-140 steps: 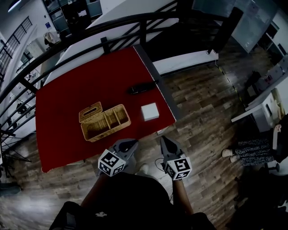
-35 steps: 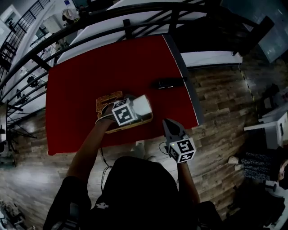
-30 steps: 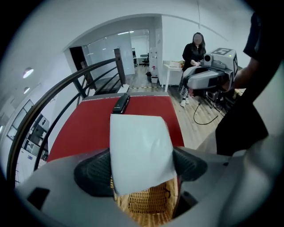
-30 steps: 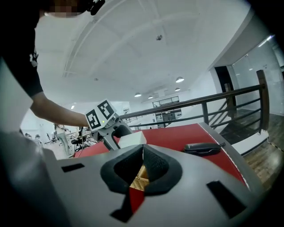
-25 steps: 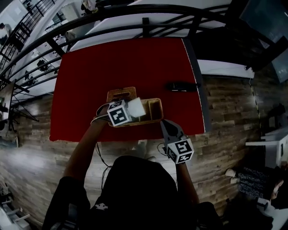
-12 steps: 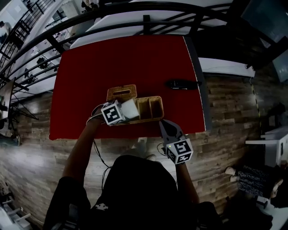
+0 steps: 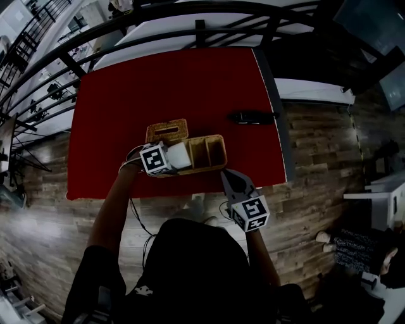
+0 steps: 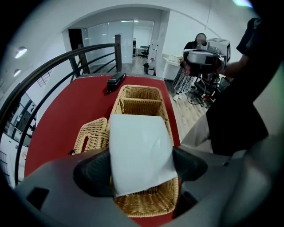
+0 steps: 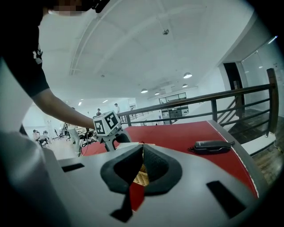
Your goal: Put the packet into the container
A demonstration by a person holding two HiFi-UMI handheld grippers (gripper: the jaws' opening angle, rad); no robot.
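My left gripper (image 7: 172,158) is shut on a white square packet (image 8: 140,150), gripping it by its two sides with the jaws wide apart. It points steeply down and holds the packet (image 7: 179,155) just over the large left compartment of the wicker container (image 7: 212,166). In the left gripper view the packet hides most of that compartment, and two small compartments (image 8: 138,98) show beyond it. My right gripper (image 7: 226,175) hovers off the table's near edge, shut with nothing in it; its pads (image 9: 151,162) meet at the tip.
The container's wicker lid (image 7: 167,131) lies open behind it on the red table (image 7: 126,95). A black handheld device (image 7: 252,117) rests near the table's right edge. A dark railing (image 7: 190,16) runs along the far side. Other people stand in the background of the left gripper view.
My left gripper has sunk with the packet and shifted slightly left, closer to the container's left compartment. The right gripper has kept still.
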